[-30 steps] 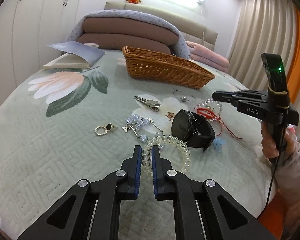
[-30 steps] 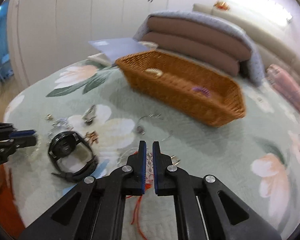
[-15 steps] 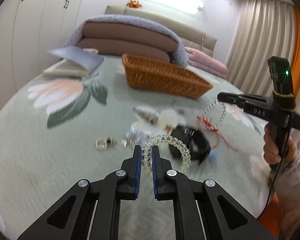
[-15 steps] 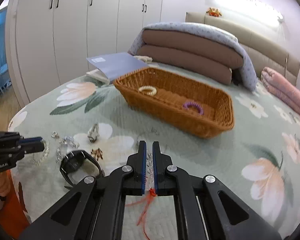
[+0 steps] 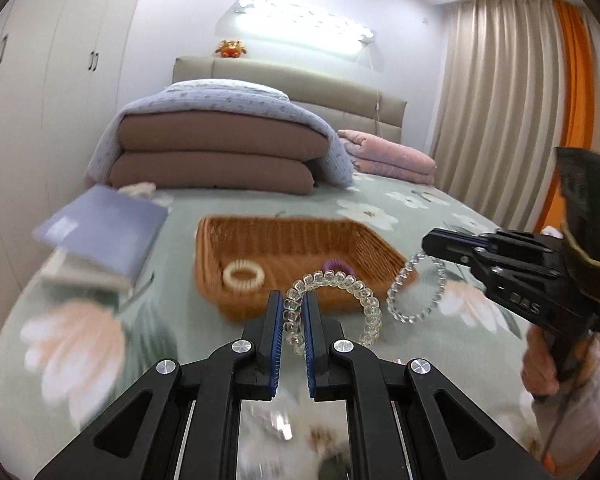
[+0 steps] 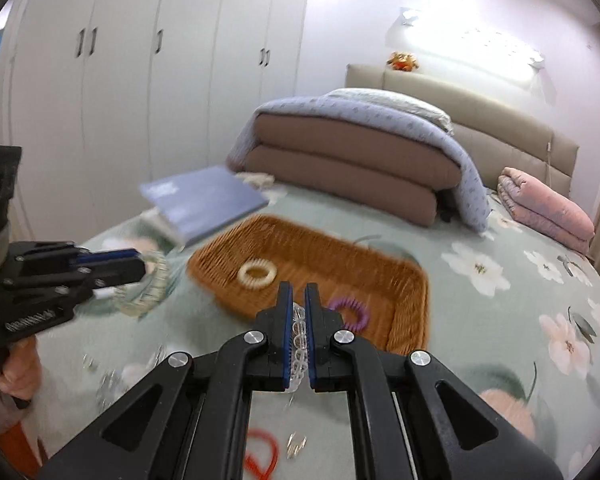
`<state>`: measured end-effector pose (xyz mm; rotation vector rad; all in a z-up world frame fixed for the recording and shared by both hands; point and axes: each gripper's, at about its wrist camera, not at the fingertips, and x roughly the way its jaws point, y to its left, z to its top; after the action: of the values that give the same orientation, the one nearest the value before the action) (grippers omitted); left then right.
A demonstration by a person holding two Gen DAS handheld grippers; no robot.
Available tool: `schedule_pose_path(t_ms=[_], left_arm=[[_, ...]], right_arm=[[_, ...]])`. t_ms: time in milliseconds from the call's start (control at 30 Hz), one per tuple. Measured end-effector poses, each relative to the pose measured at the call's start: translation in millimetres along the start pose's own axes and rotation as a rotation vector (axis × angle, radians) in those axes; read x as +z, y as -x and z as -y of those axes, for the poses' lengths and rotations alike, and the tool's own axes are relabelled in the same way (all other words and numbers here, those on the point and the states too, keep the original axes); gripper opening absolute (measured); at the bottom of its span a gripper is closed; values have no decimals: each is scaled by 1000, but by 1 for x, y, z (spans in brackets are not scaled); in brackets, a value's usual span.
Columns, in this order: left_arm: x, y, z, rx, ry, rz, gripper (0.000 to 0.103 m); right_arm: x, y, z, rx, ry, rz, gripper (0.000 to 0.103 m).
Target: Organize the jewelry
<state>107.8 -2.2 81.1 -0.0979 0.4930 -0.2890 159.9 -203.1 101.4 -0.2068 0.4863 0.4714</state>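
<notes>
Left tongs [image 5: 291, 334]: clenched on a clear spiral hair tie [image 5: 342, 298], lifted above the bed and short of the basket.
Clear spiral hair tie: one end pinched between the blue pads, the rest arching out to the right of the tongs.
Right tongs [image 6: 298, 338]: clenched on a clear bead bracelet [image 6: 299, 344], lifted above the bed; in the left view the bracelet hangs as a loop below their tip, just beside the basket's right corner.
Wicker basket [image 5: 284, 236]: on the bed ahead of both tongs, open-topped and blurred.
Inside the basket: a cream hair tie [image 5: 244, 275] at the left, a purple hair tie [image 6: 350, 314] toward the right, the two apart.
Bed [image 6: 500, 308]: green cover with a flower print.
Left of the basket: a blue book [image 5: 104, 234] tilted over paler ones.
Behind the basket: folded brown quilts [image 5: 216, 160] under a lilac blanket, with pink folded bedding [image 5: 388, 156] to their right.
On the bed under the right tongs: a red cord [image 6: 262, 454] and small silvery pieces, too blurred to name.
In the way: each loop hangs partly in front of the basket's near side.
</notes>
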Motion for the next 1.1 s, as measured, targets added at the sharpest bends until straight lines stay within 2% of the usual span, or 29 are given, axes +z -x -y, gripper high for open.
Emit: schedule_pose_path(t_ms=[100, 233, 333, 433, 467, 533, 600, 700, 800, 900, 967, 1000, 1033, 1100], left_arm=[[26, -39, 2, 1, -11, -16, 9], [46, -94, 4, -2, -17, -53, 9], [48, -144, 5, -2, -28, -154, 9], [40, -182, 7, -19, -29, -273, 10], [37, -186, 8, -20, -39, -272, 9], [32, -186, 12, -17, -60, -276, 10], [31, -187, 10, -22, -51, -282, 11], [30, -182, 6, -49, -23, -285, 15], [31, -166, 4, -50, -4, -273, 15], [30, -139, 1, -50, 2, -242, 18], [25, -115, -1, -46, 11, -208, 31], [22, -102, -2, -45, 15, -189, 47], [18, -87, -4, -40, 20, -163, 57], [9, -67, -6, -32, 23, -124, 58]], right_arm=[[13, -22, 13, -24, -31, 18, 1], [13, -59, 34, -42, -86, -8, 1], [1, -92, 52, -44, -131, -76, 1], [-13, -101, 68, 9, -175, -123, 1], [-16, -95, 69, 59, -183, -133, 1], [-20, -73, 66, 138, -197, -124, 5], [-25, -58, 55, 160, -173, -132, 12], [-45, -47, 36, 194, -147, -189, 12], [-69, -56, 22, 117, -112, -255, 12], [-86, -75, 23, 106, -150, -320, 12], [-90, -86, 23, 39, -126, -332, 12], [-92, -91, 22, 22, -121, -346, 12], [-93, -97, 23, 16, -128, -363, 12], [-96, -104, 25, 19, -146, -383, 12]])
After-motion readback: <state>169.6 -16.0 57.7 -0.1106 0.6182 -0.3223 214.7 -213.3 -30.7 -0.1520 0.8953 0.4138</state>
